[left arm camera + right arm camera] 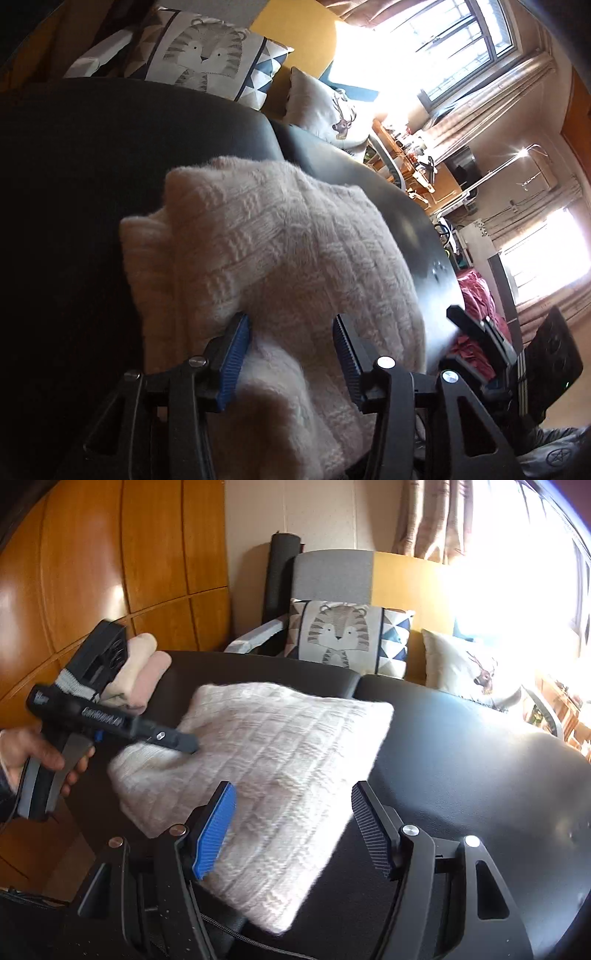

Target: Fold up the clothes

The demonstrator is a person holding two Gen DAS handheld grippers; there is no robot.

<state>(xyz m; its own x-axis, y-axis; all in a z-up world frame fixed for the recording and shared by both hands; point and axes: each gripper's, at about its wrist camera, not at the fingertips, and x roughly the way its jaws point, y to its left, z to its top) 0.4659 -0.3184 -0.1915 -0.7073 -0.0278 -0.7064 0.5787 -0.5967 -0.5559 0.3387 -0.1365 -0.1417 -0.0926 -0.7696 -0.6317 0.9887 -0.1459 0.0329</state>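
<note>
- Resting at the table's far left corner, two rolled garments (138,672) lie behind the left gripper (184,744), whose tips touch the sweater's left edge; its fingers (236,354) are spread wide.
- Folded white knit sweater (273,760) lies flat on the black table (461,746).
- Right gripper (293,825) hovers spread wide over the sweater's near edge.
- Tiger cushion (343,635) sits behind the table.

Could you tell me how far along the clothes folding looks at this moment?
Done: two folded garments are stacked at the far corner of the black table. In hand: the white knit sweater lies folded in a rectangle, with the open left tongs and open right tongs over it. Left: probably stacking it.
</note>
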